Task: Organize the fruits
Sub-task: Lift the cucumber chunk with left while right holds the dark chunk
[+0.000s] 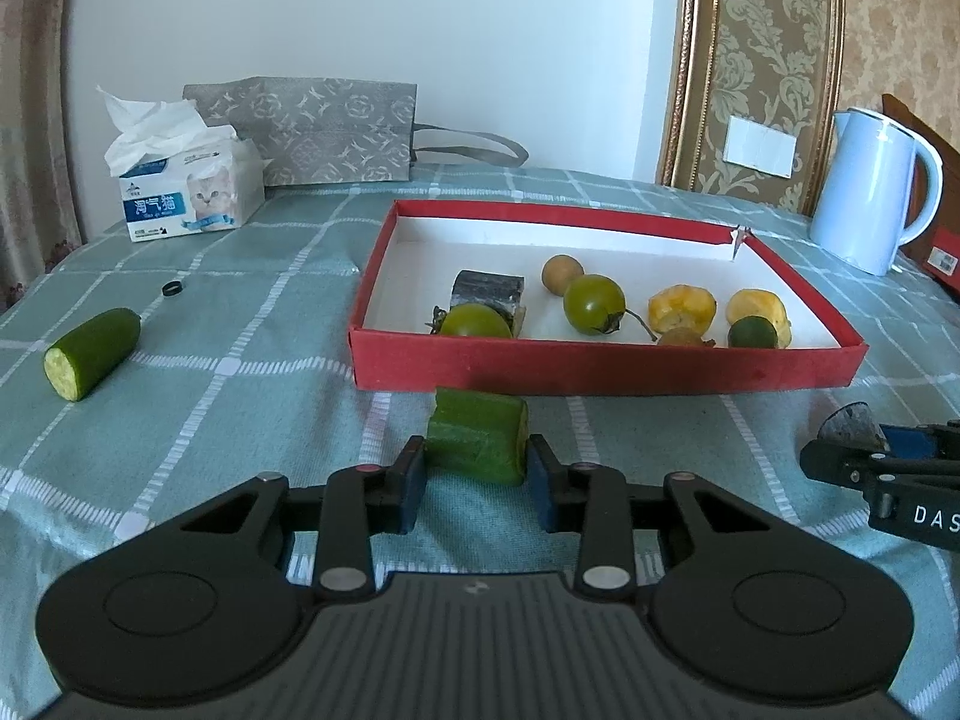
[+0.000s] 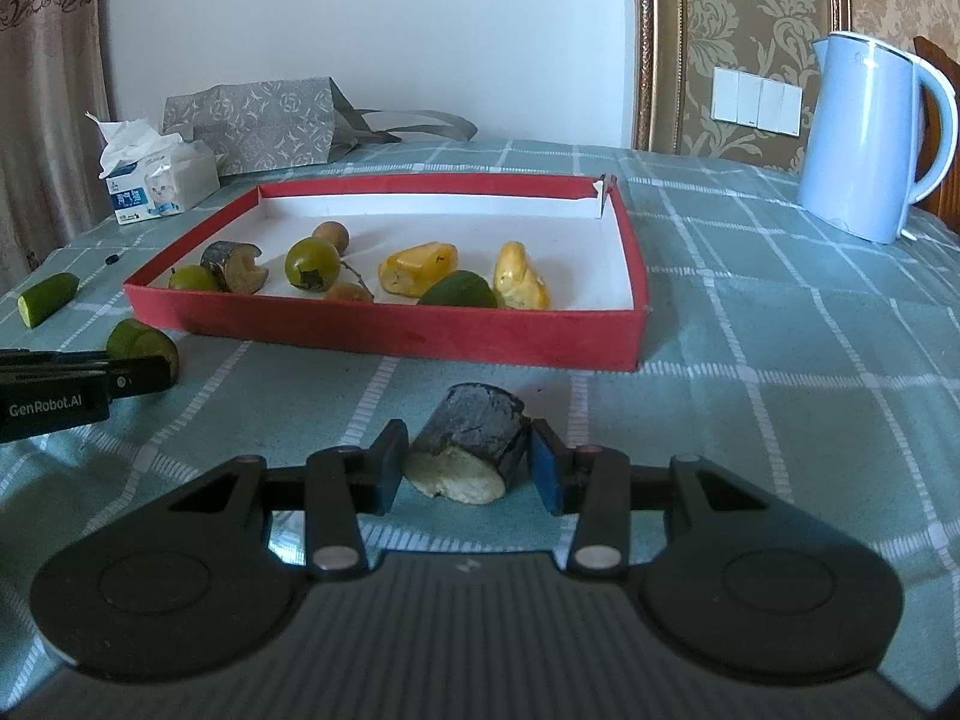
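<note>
My left gripper point(image 1: 477, 468) is shut on a cut green cucumber piece point(image 1: 480, 438), low over the checked cloth just in front of the red box point(image 1: 600, 369). My right gripper point(image 2: 468, 462) is shut on a blackened banana chunk point(image 2: 474, 426) with its pale cut face toward the camera, also in front of the box's wall point(image 2: 420, 336). Inside the box lie green round fruits point(image 1: 594, 303), yellow pieces point(image 1: 681, 306), small brown fruits point(image 1: 561, 273) and another dark banana chunk point(image 1: 489, 294). A second cucumber piece point(image 1: 90, 354) lies on the cloth at far left.
A tissue box point(image 1: 192, 192) and a grey patterned bag point(image 1: 312, 132) stand at the back left against the wall. A pale blue kettle point(image 1: 870, 192) stands at the back right. A small black ring point(image 1: 173, 288) lies on the cloth near the loose cucumber piece.
</note>
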`<move>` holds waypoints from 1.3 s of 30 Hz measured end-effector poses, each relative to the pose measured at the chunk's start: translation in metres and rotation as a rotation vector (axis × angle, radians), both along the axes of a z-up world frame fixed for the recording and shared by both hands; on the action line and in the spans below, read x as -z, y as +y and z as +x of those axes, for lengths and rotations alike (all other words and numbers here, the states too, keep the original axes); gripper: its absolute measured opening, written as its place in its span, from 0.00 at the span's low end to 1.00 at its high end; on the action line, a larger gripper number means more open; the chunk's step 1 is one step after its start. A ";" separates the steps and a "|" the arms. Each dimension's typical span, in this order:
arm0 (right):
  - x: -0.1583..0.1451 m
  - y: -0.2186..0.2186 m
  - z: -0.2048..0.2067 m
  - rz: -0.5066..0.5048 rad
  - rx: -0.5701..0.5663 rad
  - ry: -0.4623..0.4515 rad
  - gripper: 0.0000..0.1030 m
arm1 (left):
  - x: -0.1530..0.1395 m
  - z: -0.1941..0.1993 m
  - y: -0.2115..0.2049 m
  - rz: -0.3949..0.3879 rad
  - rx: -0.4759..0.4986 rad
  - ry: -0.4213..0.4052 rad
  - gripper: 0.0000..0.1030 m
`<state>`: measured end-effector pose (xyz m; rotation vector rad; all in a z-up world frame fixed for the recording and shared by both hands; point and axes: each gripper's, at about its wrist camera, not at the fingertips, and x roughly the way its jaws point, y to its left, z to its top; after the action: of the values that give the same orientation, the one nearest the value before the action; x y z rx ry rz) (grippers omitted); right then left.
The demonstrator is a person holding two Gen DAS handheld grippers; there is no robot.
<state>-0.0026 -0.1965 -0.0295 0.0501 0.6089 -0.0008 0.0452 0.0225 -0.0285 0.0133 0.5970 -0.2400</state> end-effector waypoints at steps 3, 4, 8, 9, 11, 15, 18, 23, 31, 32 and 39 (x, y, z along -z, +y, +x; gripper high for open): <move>0.000 0.000 0.000 0.002 0.000 0.000 0.40 | -0.001 0.000 -0.001 -0.005 -0.012 0.003 0.32; 0.000 0.000 0.000 0.003 0.000 0.000 0.40 | -0.001 0.000 -0.001 -0.005 -0.013 0.003 0.32; 0.000 0.000 0.000 0.000 0.000 0.000 0.40 | -0.004 -0.001 -0.001 -0.005 -0.023 0.004 0.32; 0.000 0.000 0.000 0.000 0.000 0.000 0.40 | -0.006 -0.002 -0.001 -0.008 -0.023 -0.001 0.32; 0.000 0.000 0.000 -0.001 0.000 0.000 0.40 | -0.011 -0.004 0.000 -0.009 -0.021 -0.015 0.32; 0.000 0.000 0.000 -0.001 0.000 0.000 0.40 | -0.029 -0.006 -0.003 -0.010 0.005 -0.051 0.20; 0.000 0.001 0.000 -0.006 -0.001 0.001 0.40 | -0.045 -0.001 -0.007 -0.009 0.026 -0.083 0.20; 0.000 0.001 0.000 -0.008 -0.002 0.002 0.40 | -0.056 0.027 -0.022 0.034 0.017 -0.115 0.20; 0.000 0.002 0.001 -0.011 -0.006 0.003 0.43 | -0.047 0.017 -0.005 0.014 0.058 -0.073 0.20; 0.001 0.002 0.002 -0.012 -0.011 0.004 0.44 | -0.044 0.014 -0.003 0.017 0.059 -0.067 0.20; 0.001 0.002 0.001 -0.013 -0.012 0.004 0.44 | -0.024 0.013 -0.001 0.017 0.162 -0.011 0.24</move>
<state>-0.0017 -0.1942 -0.0303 0.0338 0.6131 0.0068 0.0586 0.0219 -0.0048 0.0793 0.5878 -0.3915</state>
